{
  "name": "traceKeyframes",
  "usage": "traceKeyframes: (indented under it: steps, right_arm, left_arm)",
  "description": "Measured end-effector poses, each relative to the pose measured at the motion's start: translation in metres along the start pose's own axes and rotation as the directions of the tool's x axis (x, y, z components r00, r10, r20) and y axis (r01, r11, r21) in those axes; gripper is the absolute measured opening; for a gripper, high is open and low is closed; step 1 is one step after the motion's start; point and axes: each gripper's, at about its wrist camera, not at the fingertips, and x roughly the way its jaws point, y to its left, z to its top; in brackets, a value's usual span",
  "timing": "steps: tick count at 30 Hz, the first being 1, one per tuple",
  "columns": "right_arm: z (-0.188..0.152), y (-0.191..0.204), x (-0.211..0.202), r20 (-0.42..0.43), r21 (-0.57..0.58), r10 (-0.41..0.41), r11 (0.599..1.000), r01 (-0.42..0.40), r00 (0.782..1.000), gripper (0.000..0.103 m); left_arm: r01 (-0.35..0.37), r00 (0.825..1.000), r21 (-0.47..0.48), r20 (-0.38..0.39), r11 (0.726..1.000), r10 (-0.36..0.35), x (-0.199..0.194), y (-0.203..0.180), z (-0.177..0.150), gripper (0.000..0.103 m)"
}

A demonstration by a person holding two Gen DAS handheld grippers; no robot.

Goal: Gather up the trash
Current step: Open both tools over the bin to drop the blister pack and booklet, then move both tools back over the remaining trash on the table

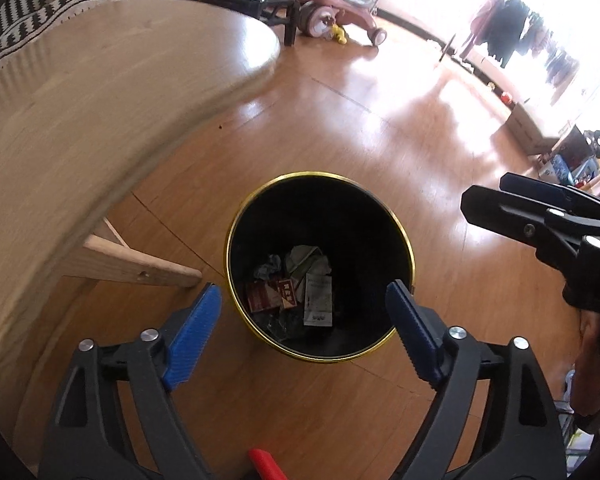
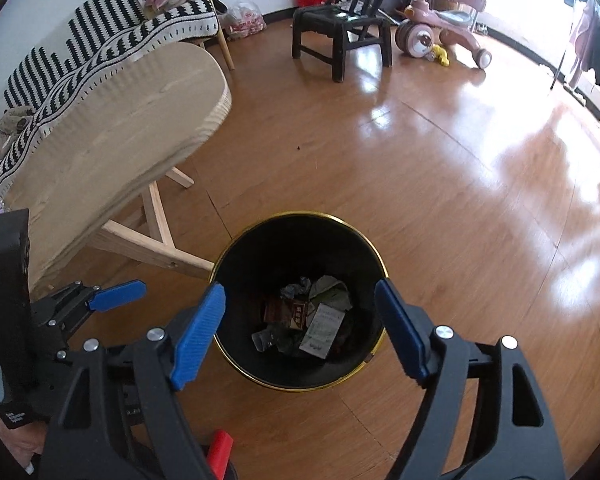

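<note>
A black trash bin with a gold rim stands on the wooden floor; it also shows in the right wrist view. Inside lie crumpled paper, a receipt and red packets; the same trash shows in the right wrist view. My left gripper is open and empty above the bin's near rim. My right gripper is open and empty over the bin. The right gripper's body shows at the right of the left wrist view; the left gripper shows at the left of the right wrist view.
A light wooden table stands left of the bin, its legs close to the bin. Behind are a striped-blanket sofa, a black chair and a pink tricycle. Open floor lies to the right.
</note>
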Motion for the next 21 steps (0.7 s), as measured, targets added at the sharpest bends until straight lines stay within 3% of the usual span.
traceKeyframes:
  steps: [4, 9, 11, 14, 16, 19, 21]
  right_arm:
    - [0.011, 0.022, -0.015, 0.033, -0.035, 0.020, 0.999, -0.018, 0.999, 0.080]
    - [0.032, 0.072, -0.023, 0.047, -0.099, 0.063, 0.993, -0.058, 0.997, 0.080]
    - [0.040, 0.102, -0.024, 0.049, -0.137, 0.089, 0.987, -0.082, 0.995, 0.080]
    - [0.050, 0.162, -0.022, 0.041, -0.209, 0.145, 0.969, -0.134, 0.989, 0.080]
    - [0.054, 0.196, -0.019, 0.031, -0.245, 0.181, 0.955, -0.168, 0.983, 0.080]
    - [0.061, 0.257, -0.008, 0.001, -0.303, 0.234, 0.926, -0.223, 0.972, 0.080]
    - [0.062, 0.300, 0.000, -0.022, -0.346, 0.263, 0.903, -0.254, 0.965, 0.080]
  left_arm:
    - [0.054, 0.997, -0.095, 0.055, 0.994, -0.049, -0.034, 0.029, 0.003, 0.088]
    - [0.057, 0.989, -0.193, 0.146, 0.980, -0.029, -0.106, 0.088, 0.012, 0.090]
    - [0.041, 0.983, -0.217, 0.181, 0.975, -0.001, -0.136, 0.115, 0.011, 0.091]
    - [-0.058, 0.969, -0.249, 0.218, 0.967, 0.114, -0.181, 0.169, -0.004, 0.093]
    - [-0.163, 0.950, -0.276, 0.217, 0.947, 0.227, -0.208, 0.211, -0.022, 0.093]
    - [-0.348, 0.885, -0.326, 0.194, 0.879, 0.423, -0.244, 0.279, -0.055, 0.093]
    - [-0.427, 0.848, -0.348, 0.167, 0.835, 0.503, -0.260, 0.317, -0.073, 0.093]
